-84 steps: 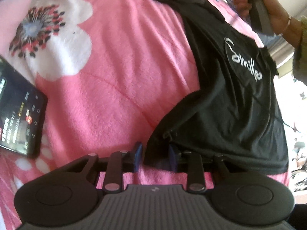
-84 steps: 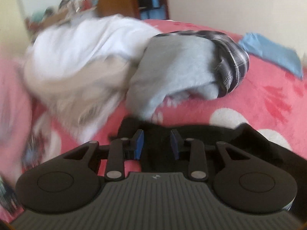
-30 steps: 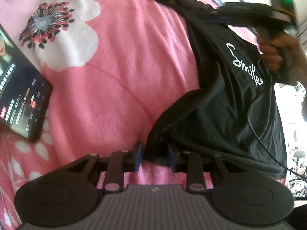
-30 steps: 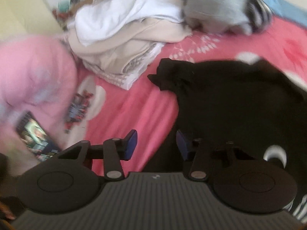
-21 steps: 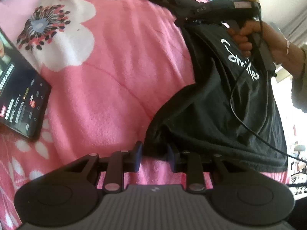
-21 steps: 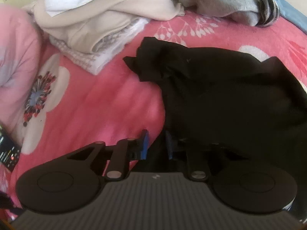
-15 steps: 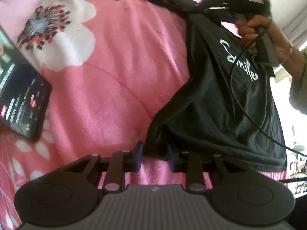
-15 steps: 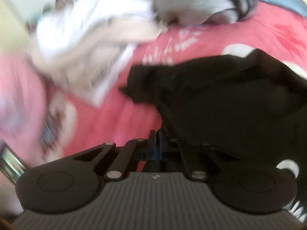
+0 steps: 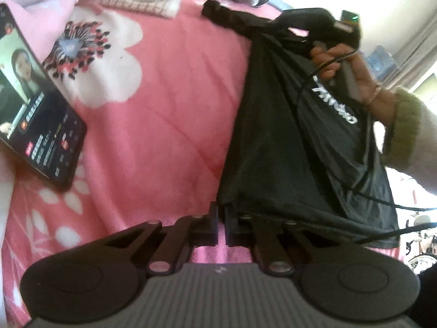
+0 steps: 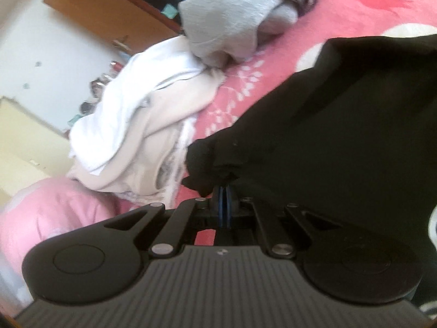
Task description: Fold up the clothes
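Two grippers each pinch the black T-shirt. The left gripper has just squeezed shut on its near corner, and the right gripper is clamped on a bunched edge. The shirt hangs a little above the pink blanket, near the bed's right edge. No fold looks done yet, so I think folding is only starting. More clothes wait in a pile at the far edge. White writing on the shirt is too blurry to read. A phone lies by the left edge.

Pale wall, wooden cabinet, pink bedspread.
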### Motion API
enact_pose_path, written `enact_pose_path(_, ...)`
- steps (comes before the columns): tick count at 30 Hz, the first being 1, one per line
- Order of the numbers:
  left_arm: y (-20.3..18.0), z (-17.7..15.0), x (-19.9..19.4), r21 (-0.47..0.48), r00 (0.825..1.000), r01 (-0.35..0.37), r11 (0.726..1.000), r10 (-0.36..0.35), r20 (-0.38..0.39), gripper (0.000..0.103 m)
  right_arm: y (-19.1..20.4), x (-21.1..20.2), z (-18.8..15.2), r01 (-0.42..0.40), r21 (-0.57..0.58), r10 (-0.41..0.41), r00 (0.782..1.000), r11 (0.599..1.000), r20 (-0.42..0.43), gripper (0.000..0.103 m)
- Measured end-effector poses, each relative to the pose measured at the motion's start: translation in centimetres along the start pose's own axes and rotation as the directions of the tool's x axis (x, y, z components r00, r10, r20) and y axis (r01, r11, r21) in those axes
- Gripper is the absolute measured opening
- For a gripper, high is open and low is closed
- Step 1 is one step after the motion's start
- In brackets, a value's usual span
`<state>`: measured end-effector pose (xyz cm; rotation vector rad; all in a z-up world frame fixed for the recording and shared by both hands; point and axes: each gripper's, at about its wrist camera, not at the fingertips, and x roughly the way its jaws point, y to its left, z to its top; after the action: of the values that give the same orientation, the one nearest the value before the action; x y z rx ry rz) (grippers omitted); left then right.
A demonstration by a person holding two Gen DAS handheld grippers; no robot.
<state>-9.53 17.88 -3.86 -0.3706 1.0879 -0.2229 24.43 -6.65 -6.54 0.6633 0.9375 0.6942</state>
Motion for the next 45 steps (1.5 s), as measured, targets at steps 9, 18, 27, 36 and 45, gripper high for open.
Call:
enact_pose_path(9,0.2,-1.1,-0.4,-0.065,0.998,-0.006,0.998,0.002,-0.063,0.004,-0.7,3.2,-1.1,0.036,-0.062,-0.038,0.999,0.997,-0.034,0.001)
enact_pose_path(18,1.5,-2.7,0.4,-0.235,0.993,0.027,0.972,-0.053,-0.104,0.004,-0.9,1.2,0.5,0.034,0.068,-0.029,0.997,0.997,-0.068,0.029)
enact_pose_path(27,1.8,-2.7,0.0,-0.203,0.994,0.038,0.978,-0.058,-0.092,0.006,0.1,-8.3,0.5,0.018,0.029,-0.017,1.000,0.999,-0.019,0.044)
enact_pose_path(36,2.6,-3.3,0.3,-0.191,0.994,0.052,0.980,-0.070,-0.088,0.006,3.8,-18.5,-10.0,0.017,-0.264,-0.079,0.971,0.964,-0.224,0.044)
enact_pose_path(45,2.5,-3.7,-1.1,-0.142,0.993,0.047,0.989,-0.061,-0.099,0.020,6.2,-22.7,-21.7,0.062,-0.579,-0.285,0.910,0.813,-0.302,0.044)
